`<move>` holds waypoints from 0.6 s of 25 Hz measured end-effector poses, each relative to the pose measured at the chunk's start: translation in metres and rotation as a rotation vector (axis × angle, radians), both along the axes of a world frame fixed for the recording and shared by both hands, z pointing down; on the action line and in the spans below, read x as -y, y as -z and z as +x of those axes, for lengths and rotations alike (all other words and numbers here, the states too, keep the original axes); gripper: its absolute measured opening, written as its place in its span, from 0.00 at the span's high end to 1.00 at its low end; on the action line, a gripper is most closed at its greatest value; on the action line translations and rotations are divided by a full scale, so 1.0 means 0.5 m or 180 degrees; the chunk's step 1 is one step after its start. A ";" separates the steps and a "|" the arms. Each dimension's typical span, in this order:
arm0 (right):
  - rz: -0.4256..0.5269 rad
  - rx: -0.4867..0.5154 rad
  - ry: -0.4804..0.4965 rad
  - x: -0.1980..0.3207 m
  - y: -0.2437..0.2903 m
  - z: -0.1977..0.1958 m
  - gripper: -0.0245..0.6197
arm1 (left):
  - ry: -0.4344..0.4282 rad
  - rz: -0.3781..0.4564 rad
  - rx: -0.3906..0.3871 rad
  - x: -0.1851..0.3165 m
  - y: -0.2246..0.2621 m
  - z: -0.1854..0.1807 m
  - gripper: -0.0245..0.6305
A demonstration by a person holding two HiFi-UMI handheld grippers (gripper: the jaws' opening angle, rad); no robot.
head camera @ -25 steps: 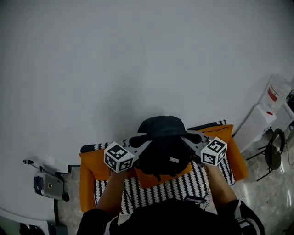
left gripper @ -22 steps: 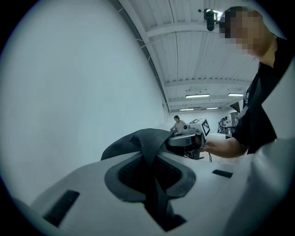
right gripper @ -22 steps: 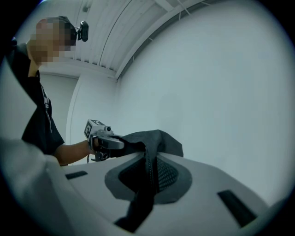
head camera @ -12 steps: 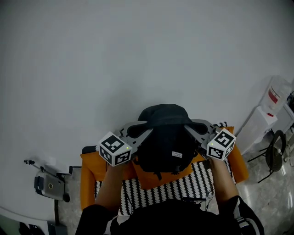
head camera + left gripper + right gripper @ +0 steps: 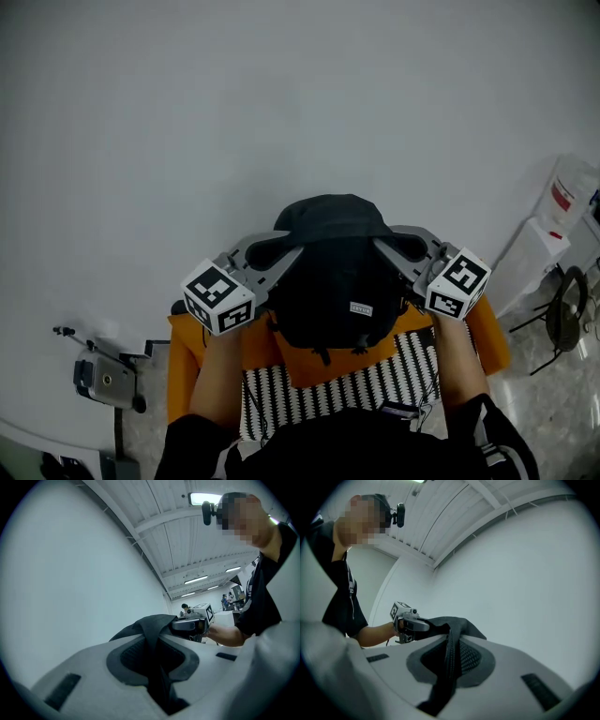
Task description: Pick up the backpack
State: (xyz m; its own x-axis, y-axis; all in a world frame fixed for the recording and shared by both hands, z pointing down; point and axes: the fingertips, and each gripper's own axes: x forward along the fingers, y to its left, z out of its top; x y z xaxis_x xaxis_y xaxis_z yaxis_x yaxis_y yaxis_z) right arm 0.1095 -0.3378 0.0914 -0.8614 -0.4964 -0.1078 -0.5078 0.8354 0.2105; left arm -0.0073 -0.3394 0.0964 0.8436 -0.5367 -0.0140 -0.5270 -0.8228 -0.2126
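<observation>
The black backpack is held up over an orange cushion; the left gripper is clamped on a strap, and the right gripper on a second strap

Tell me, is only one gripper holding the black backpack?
No, the left gripper and the right gripper both grip the backpack, one at each side.

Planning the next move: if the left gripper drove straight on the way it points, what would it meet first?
The black backpack itself: the left gripper is shut on its fabric, so it would push deeper into it. Beyond that the right gripper faces it, though depth is unclear.
</observation>
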 end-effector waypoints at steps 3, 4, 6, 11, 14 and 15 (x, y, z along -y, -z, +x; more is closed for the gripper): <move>0.0064 0.0017 0.0042 -0.003 0.025 -0.009 0.90 | 0.0004 0.0069 -0.0019 -0.002 0.028 -0.009 0.86; 0.0090 0.0015 0.0055 -0.005 0.032 -0.010 0.90 | 0.0007 0.0095 -0.0030 -0.003 0.037 -0.010 0.86; 0.0153 -0.0005 0.0074 -0.011 0.046 -0.011 0.90 | 0.0014 0.0151 -0.0045 -0.007 0.054 -0.010 0.86; 0.0276 -0.0026 0.0112 -0.022 0.079 -0.021 0.90 | 0.0016 0.0260 -0.0077 -0.015 0.091 -0.020 0.86; 0.0314 0.0009 0.0146 -0.025 0.094 -0.015 0.90 | -0.0002 0.0312 -0.0119 -0.020 0.110 -0.014 0.86; 0.0334 0.0009 0.0150 -0.027 0.098 -0.014 0.90 | -0.0006 0.0325 -0.0129 -0.023 0.115 -0.011 0.86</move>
State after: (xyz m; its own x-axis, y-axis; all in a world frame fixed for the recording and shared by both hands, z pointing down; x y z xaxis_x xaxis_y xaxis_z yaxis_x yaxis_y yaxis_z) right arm 0.1025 -0.3243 0.0423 -0.8832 -0.4412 -0.1594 -0.4691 0.8318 0.2967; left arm -0.0129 -0.3277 0.0388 0.8422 -0.5293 -0.1025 -0.5354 -0.7989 -0.2739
